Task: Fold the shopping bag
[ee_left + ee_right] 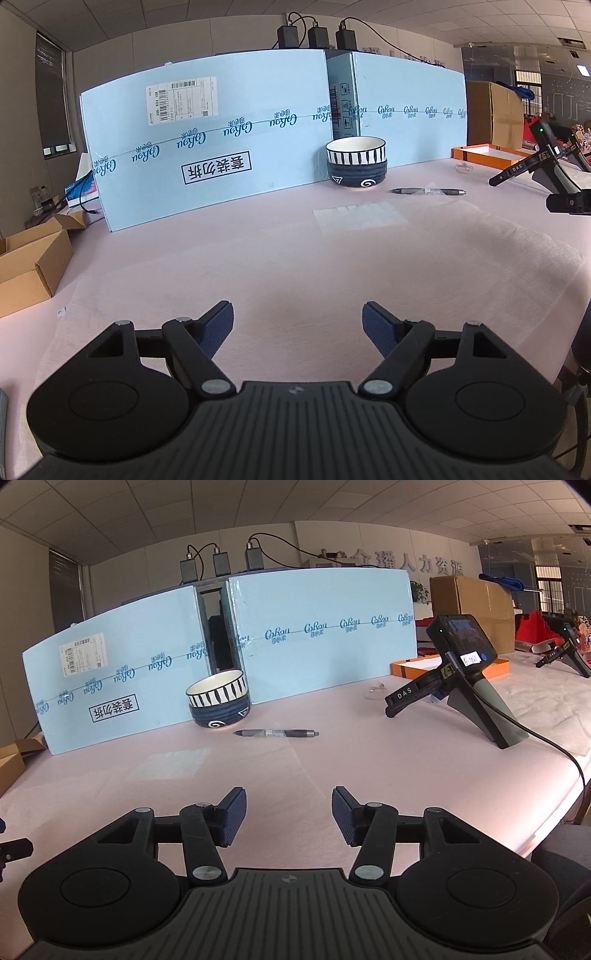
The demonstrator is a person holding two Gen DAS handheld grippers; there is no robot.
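**Presently on the desk: one shopping bag, two tongs, sundries**

Item 1. Shopping bag (443, 266), thin and translucent, spread flat on the pink desk (221, 236). It lies ahead of and beneath both my tongs and reaches toward the desk's right edge. A pale, faintly printed patch shows on it below the bowls. From the right wrist view a crease runs across the sheet (295, 760).

Item 2. My left tongs (297, 325): released, blue pads wide apart, nothing between them, poised over the near part of the bag.

Item 3. My right tongs (289, 816): likewise released, pads parted somewhat less, nothing gripped, also over the bag.

Item 4. Two stacked bowls (356, 162), a white one with black stripes nested in a dark blue one, standing against the cartons.

Item 5. Grey pen (428, 191), lying crosswise just in front of the bowls, near the far edge of the bag.

Item 6. Two light blue cartons (207, 147) on edge along the back of the desk, with three black chargers (317, 37) on top.

Item 7. Spare handheld gripper (469, 679), parked on the desk to the right, cable attached.

Item 8. Orange tray (487, 152), far right, at the back.

Item 9. Open brown cardboard box (33, 258), at the left edge.
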